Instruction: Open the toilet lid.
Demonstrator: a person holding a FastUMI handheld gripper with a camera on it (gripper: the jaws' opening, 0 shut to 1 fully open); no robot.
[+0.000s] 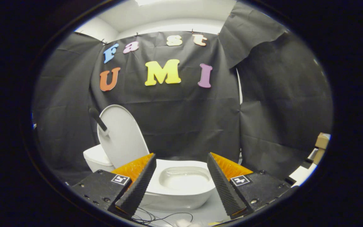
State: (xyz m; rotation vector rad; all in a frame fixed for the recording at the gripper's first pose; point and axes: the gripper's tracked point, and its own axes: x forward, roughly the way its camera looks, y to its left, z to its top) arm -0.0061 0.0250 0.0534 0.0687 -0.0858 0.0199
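The stiff, smooth, light-looking lid (121,135) already stands raised against the tank (97,159) behind the bowl (184,186), its handle (99,121) the likeliest hold, while the gripper (181,176) gapes empty.

Black cloth (175,126) is hung as the booth's wall, with white wall (169,19) seen above it. Thin dark cables (156,218) are strewn on the pale floor (206,214). Cardboard boxes (321,145) are stacked at the cloth's right edge.
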